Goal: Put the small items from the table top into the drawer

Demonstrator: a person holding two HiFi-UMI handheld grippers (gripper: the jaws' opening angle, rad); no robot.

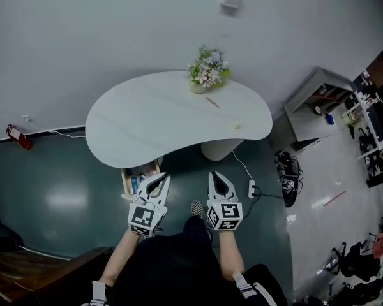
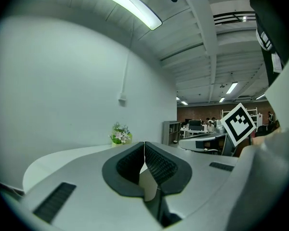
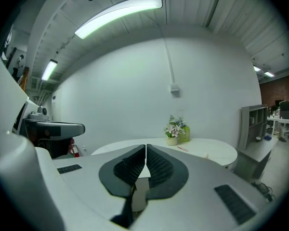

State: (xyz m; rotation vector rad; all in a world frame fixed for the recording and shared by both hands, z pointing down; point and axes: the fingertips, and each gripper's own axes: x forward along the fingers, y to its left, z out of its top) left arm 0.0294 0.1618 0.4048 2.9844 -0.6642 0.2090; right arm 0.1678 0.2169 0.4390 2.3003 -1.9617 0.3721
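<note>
A white kidney-shaped table [image 1: 147, 123] carries a flower pot [image 1: 207, 69], a thin pink pen [image 1: 212, 101] and a small pale item [image 1: 237, 125]. Under its front edge a wooden drawer [image 1: 140, 178] stands pulled out with several things inside. My left gripper [image 1: 161, 178] hovers just in front of the drawer, its jaws shut and empty [image 2: 144, 146]. To its right, my right gripper [image 1: 216, 176] is also shut with nothing between the jaws [image 3: 146, 148]. Beyond those jaws, the right gripper view shows the flowers [image 3: 175, 129] and the pen [image 3: 182, 148].
A power strip [image 1: 251, 188] with its cable lies on the floor right of the table's pedestal. A dark bag [image 1: 288, 177] and a grey shelf unit [image 1: 319, 101] stand further right. A red object [image 1: 18, 136] sits by the left wall, and wooden furniture [image 1: 32, 276] at bottom left.
</note>
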